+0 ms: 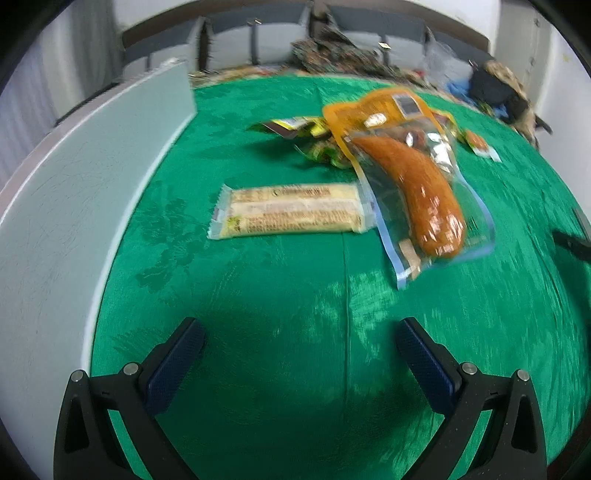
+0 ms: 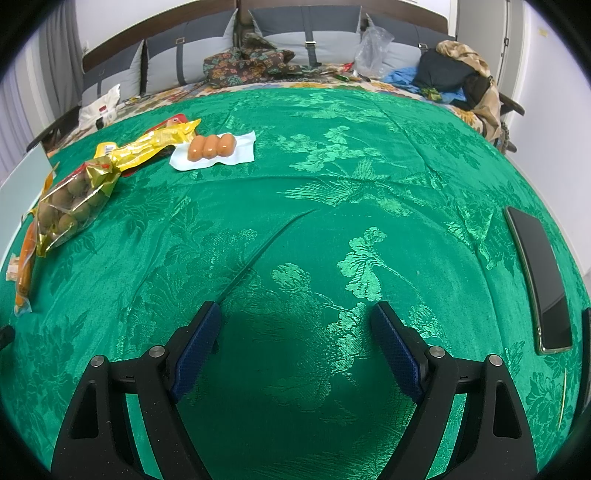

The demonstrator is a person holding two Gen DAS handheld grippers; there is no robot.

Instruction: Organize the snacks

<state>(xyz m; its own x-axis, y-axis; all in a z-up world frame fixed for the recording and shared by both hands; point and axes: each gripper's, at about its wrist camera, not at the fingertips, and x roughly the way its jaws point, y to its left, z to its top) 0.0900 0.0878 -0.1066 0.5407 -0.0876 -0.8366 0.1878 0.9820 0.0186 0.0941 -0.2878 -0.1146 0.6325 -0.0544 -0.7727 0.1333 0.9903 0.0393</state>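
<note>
In the left wrist view a pale yellow snack bar [image 1: 286,213] lies flat on the green cloth [image 1: 280,302], and a clear pack with a long orange sausage [image 1: 413,184] lies to its right. Further back sit yellow-green packets [image 1: 310,129]. My left gripper [image 1: 300,334] is open above bare cloth, short of the bar. In the right wrist view a bag of round brown snacks [image 2: 72,205], a yellow foil pack [image 2: 147,144] and a small pack of three sausages [image 2: 211,147] lie at the far left. My right gripper [image 2: 295,315] is open over bare cloth.
A pale grey board or box wall [image 1: 85,177] runs along the left of the cloth. A dark phone [image 2: 539,280] lies at the right edge. Behind the table is a sofa with cushions [image 2: 303,33], patterned fabric [image 2: 247,59] and bags [image 2: 454,74].
</note>
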